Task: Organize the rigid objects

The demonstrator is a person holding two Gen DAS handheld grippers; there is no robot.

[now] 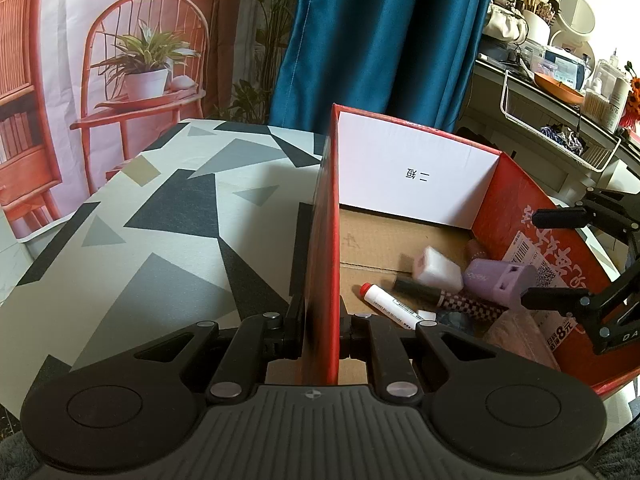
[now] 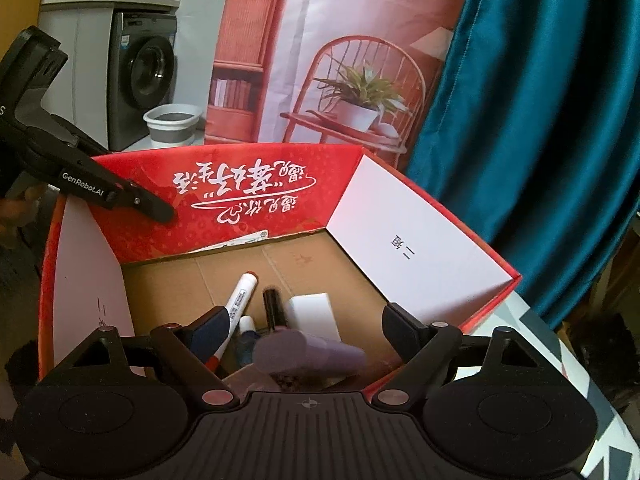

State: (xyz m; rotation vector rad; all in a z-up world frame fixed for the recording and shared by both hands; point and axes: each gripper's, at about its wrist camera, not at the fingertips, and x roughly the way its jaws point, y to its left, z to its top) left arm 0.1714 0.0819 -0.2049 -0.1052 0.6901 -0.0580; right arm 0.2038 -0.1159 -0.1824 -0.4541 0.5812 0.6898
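Note:
A red cardboard box (image 1: 508,200) (image 2: 248,188) stands open on the table. Inside it lie a white marker with a red cap (image 1: 386,304) (image 2: 240,296), a white block (image 1: 438,270) (image 2: 314,312), a black tube (image 1: 420,290) (image 2: 274,308) and a purple case (image 1: 500,280) (image 2: 312,352). My left gripper (image 1: 322,320) (image 2: 160,212) is shut on the box's side wall. Over the box interior my right gripper (image 2: 308,320) (image 1: 556,258) stands open. The purple case looks blurred just below its jaws, and the pads do not touch it.
The box sits on a table with a grey and black triangle pattern (image 1: 160,220). A blue curtain (image 1: 380,40) hangs behind. A crowded shelf (image 1: 560,80) is at the right; a washing machine (image 2: 144,80) and a white bin (image 2: 172,124) stand beyond the box.

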